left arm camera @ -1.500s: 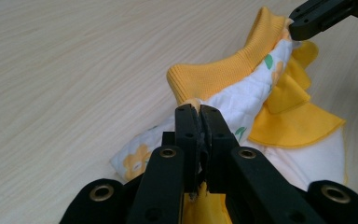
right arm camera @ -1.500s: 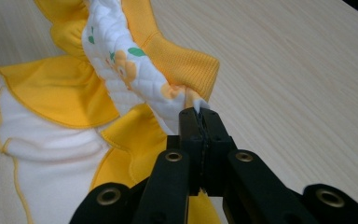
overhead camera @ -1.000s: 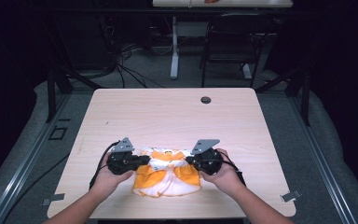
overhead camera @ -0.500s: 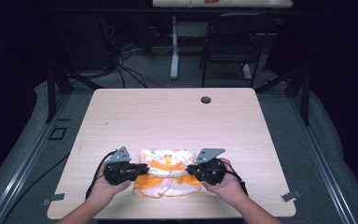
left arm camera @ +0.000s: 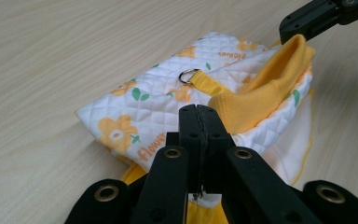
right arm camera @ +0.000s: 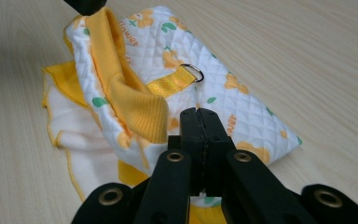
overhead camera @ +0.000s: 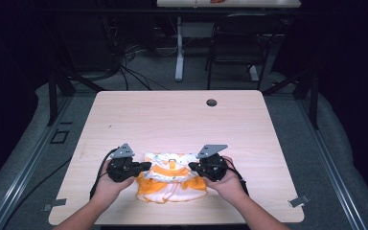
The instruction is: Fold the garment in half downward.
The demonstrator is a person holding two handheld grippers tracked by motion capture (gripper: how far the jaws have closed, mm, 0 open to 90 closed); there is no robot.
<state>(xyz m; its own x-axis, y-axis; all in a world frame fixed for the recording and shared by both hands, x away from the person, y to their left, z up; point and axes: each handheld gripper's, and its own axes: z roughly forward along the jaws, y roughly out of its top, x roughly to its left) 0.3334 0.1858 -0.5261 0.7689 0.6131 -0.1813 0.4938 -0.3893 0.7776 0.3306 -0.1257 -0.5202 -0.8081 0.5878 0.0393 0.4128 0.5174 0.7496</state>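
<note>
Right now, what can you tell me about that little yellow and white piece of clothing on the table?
The garment is small and quilted, white with orange flowers, green leaves and printed "flower" lettering. It has a ribbed yellow collar, a yellow strap carrying a metal ring, and a white skirt edged in yellow. It lies folded near the table's front edge. The left tool and right tool each pinch one side, jaws closed on fabric.
</note>
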